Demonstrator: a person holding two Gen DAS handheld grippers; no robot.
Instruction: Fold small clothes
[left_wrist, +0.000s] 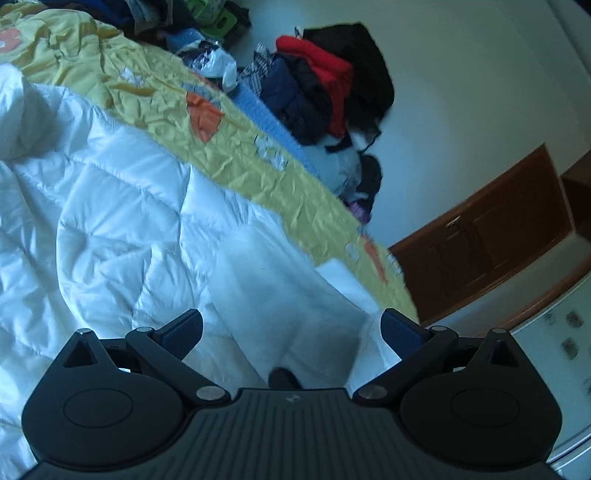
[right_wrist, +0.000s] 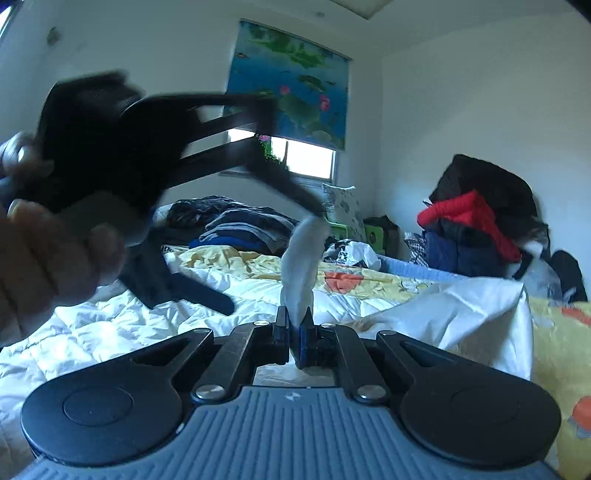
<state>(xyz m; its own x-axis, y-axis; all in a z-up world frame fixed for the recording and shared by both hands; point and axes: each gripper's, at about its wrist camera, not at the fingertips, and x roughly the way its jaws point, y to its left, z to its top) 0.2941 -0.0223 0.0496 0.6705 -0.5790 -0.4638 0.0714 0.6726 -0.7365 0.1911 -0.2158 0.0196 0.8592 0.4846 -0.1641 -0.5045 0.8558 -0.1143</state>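
Note:
My right gripper (right_wrist: 295, 332) is shut on a small white cloth (right_wrist: 301, 258), which rises in a bunched strip from the pinched jaws. In the right wrist view a hand (right_wrist: 44, 251) holds my left gripper (right_wrist: 271, 258), blurred, at the upper left. Its fingers are spread wide, and the upper fingertip (right_wrist: 314, 208) is at the top of the white strip. In the left wrist view my left gripper (left_wrist: 291, 328) stands open over the white duvet (left_wrist: 110, 221). A smooth white cloth (left_wrist: 280, 288) shows between the fingers, and the pads do not press on it.
A yellow patterned sheet (left_wrist: 229, 147) lies beyond the duvet. Red, black and navy clothes (right_wrist: 476, 221) are heaped against the wall on the right. Folded dark clothes (right_wrist: 243, 229) are stacked at the far end of the bed under the window blind (right_wrist: 291, 81). A brown wooden door (left_wrist: 491, 229) is nearby.

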